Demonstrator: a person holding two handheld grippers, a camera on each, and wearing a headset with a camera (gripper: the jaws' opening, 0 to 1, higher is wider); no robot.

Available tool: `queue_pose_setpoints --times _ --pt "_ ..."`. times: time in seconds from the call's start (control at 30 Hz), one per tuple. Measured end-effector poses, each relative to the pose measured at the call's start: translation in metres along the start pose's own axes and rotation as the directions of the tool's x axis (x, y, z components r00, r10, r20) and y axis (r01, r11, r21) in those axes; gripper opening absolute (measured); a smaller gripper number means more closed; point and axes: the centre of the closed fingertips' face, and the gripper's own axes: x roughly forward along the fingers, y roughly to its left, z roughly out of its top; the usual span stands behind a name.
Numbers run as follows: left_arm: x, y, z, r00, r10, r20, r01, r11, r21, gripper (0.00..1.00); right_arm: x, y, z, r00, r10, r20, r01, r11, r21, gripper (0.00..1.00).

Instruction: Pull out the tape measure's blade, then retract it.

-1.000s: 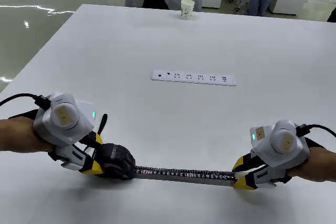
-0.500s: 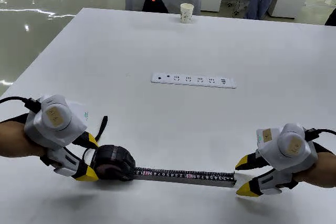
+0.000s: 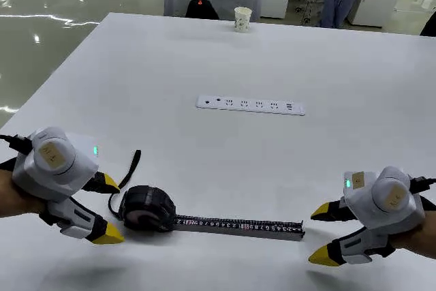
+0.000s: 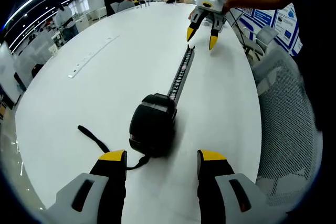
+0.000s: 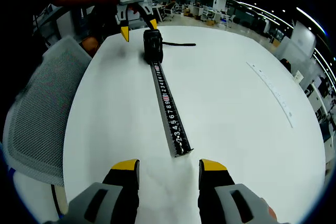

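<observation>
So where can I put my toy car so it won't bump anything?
Free: the bare white table between the long white power strip and the paper cup, and between that strip and the black tape measure. Crowded: the near edge, where its blade lies between the left gripper and right gripper.

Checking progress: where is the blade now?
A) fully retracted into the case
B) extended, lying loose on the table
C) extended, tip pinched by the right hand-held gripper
B: the blade lies extended from the case, with the right hand-held gripper open, clear of its tip.
</observation>
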Motion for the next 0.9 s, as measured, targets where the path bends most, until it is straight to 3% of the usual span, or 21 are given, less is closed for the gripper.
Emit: queue_pose_setpoints --times 0.4,0.63,0.9 --pt "-0.004 -0.016 0.0 0.9946 0.06 0.085 -0.051 0.993 -0.105 0.57 -0.006 0.017 0.009 0.9957 -0.058 0.073 0.051 0.995 0.083 0.51" --pt "-0.005 -0.026 -0.004 0.9914 0.083 0.102 -0.067 0.987 -0.146 0.61 -0.006 0.028 0.013 0.9904 -0.087 0.108 0.072 0.989 0.133 0.57" --pt "-0.01 -0.036 -0.001 0.981 0.133 0.141 -0.103 0.973 -0.204 0.65 -0.004 0.042 0.018 0.9808 -0.13 0.145 0.1 0.975 0.197 0.61"
